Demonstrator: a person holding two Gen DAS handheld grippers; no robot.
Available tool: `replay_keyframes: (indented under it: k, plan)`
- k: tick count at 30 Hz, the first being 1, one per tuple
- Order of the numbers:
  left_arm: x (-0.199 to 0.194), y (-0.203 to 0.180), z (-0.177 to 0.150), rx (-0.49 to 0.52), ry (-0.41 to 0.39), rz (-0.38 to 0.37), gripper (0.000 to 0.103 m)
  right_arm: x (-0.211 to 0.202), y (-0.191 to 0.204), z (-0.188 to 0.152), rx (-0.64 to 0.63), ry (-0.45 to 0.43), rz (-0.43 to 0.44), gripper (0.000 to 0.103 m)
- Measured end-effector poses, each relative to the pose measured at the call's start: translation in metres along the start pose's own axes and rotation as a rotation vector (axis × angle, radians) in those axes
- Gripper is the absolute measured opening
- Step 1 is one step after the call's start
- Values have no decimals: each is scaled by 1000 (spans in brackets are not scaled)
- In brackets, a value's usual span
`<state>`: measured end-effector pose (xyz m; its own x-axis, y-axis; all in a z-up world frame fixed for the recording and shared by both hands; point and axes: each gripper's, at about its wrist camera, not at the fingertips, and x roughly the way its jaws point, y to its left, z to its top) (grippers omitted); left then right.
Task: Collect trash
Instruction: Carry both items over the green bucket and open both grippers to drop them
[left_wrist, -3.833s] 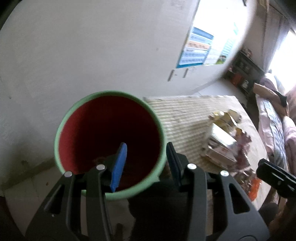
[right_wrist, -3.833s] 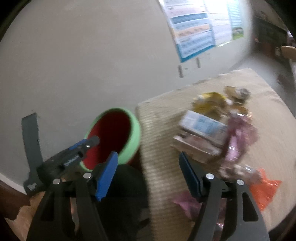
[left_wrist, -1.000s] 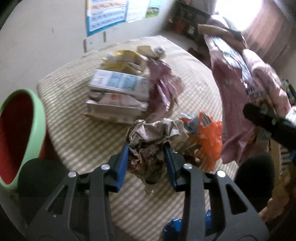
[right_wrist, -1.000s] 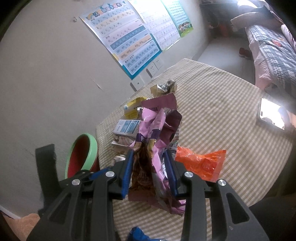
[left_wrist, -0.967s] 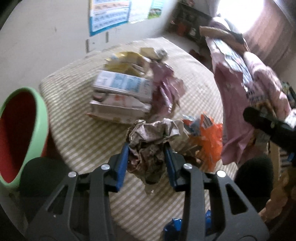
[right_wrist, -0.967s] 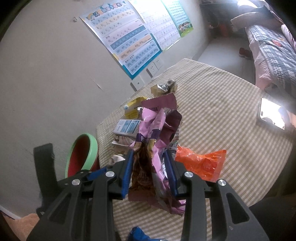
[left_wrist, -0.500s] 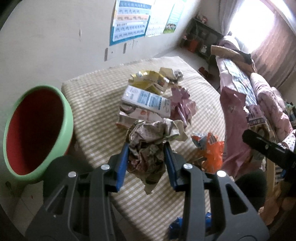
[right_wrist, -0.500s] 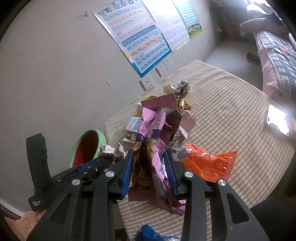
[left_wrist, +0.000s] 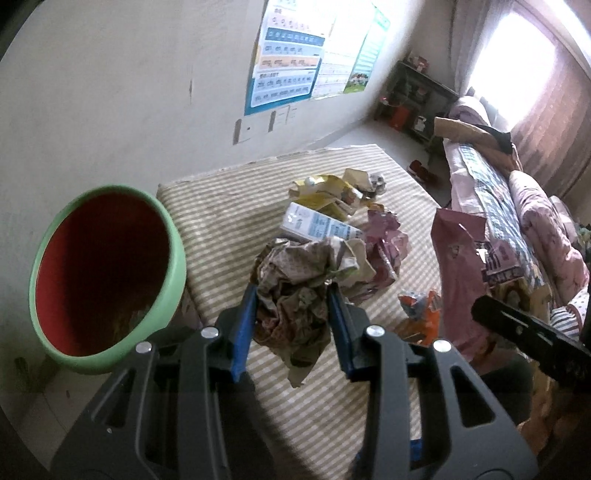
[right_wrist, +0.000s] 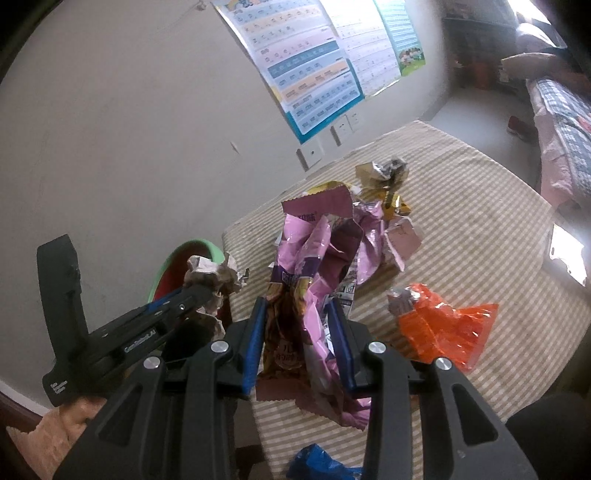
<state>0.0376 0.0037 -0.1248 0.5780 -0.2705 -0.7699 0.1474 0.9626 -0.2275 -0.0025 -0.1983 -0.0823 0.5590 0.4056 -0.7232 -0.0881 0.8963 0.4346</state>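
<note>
The left gripper (left_wrist: 291, 314) is clamped on a crumpled wad of brownish printed paper (left_wrist: 295, 280), its blue pads pressing the wad from both sides, with a loose flap hanging below. The wad is held in the air above the counter's near edge, to the right of a bin (left_wrist: 105, 275) with a pale green rim and a deep red inside that stands just beside the counter.

The right gripper (right_wrist: 297, 334) is clamped on a tall pink snack bag (right_wrist: 317, 258), shiny and creased, with a torn zigzag top edge and a brown and yellow printed lower part. The bag is lifted upright over the counter.

The counter (right_wrist: 480, 221) is covered in a beige checked cloth. On it lie a white and blue carton (left_wrist: 317, 225), yellow wrappers (left_wrist: 325, 188), a crumpled purple-pink wrapper (left_wrist: 388, 240) and an orange plastic bag (right_wrist: 447, 325). A blue wrapper (right_wrist: 317, 465) shows at the near edge.

Behind the counter, a plain wall carries colourful charts (right_wrist: 314, 66) and wall sockets (right_wrist: 314, 151). To the right stands a bed (left_wrist: 517, 192) with pink and checked bedding, beneath a bright window (left_wrist: 513, 62).
</note>
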Motion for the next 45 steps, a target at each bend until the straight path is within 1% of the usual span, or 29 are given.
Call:
replay_keyframes:
  k: [7, 12, 19, 30, 45]
  plan:
    - [-7, 16, 2, -45, -25, 0, 36, 8, 9, -1, -22, 26, -10, 34]
    - [-14, 24, 3, -47, -52, 15, 36, 8, 14, 1, -33, 25, -16, 34]
    - [-22, 36, 5, -66, -83, 28, 36, 15, 32, 5, -73, 37, -10, 34]
    - [-36, 76, 10, -144, -121, 92, 37, 33, 63, 11, -137, 65, 17, 34]
    - [-45, 126, 3, -240, -135, 160, 37, 60, 105, 12, -233, 117, 52, 34]
